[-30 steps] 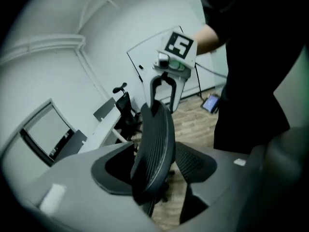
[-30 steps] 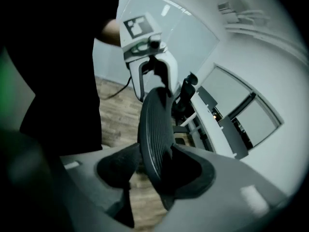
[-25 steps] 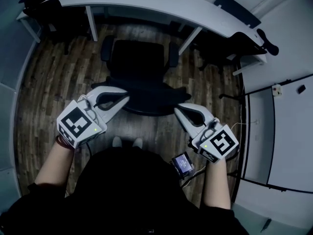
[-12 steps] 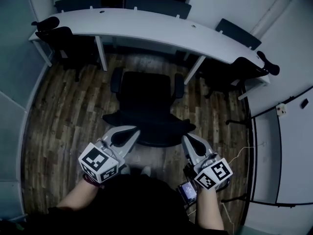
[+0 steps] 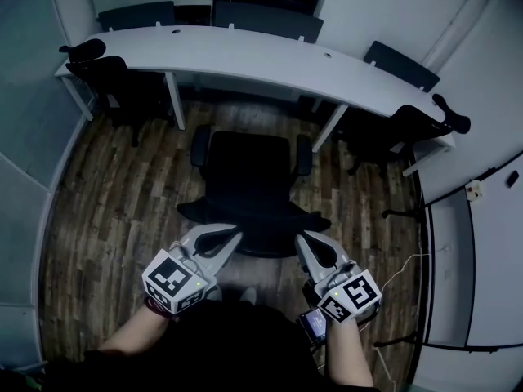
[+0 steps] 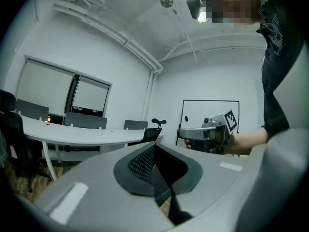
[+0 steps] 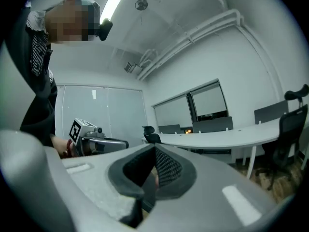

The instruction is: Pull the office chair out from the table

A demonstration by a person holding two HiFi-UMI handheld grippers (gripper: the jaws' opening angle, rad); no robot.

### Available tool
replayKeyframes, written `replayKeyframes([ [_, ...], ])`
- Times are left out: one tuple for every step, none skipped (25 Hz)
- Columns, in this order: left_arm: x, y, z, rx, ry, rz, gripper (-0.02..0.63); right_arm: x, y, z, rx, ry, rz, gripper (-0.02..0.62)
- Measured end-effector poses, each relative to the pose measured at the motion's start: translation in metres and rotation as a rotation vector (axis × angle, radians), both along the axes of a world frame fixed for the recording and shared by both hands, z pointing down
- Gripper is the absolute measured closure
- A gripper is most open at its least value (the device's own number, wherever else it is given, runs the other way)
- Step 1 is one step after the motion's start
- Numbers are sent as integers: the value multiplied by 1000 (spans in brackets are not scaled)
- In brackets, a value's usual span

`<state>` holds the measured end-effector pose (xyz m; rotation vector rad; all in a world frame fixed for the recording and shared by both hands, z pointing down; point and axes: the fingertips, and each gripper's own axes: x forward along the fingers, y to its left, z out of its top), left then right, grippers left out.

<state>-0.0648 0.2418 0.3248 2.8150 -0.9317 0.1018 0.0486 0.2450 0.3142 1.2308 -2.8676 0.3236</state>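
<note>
The left gripper (image 5: 234, 236) is held with its jaws fully together, and nothing is seen between its pads in its own view. The right gripper (image 5: 301, 240) is likewise closed tight and empty. Both are aimed roughly level towards the table (image 5: 245, 62), each angled slightly inward.

The backrest (image 5: 253, 223) of the office chair (image 5: 249, 166) lies directly ahead of and below the two tips. Its long axis runs left to right, one end at each gripper, so neither hand is clearly nearer. Whether the tips touch its top edge cannot be told.

The chair faces the table, its seat set just clear of the tabletop's near edge, with a strip of wooden floor (image 5: 122, 186) shown between. Any further pull would be made straight back towards the person.
</note>
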Motion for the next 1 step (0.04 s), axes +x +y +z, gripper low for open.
replayKeyframes([
  [0, 0, 1, 0, -5, 2, 600, -3, -1, 1, 1, 7, -3, 595],
])
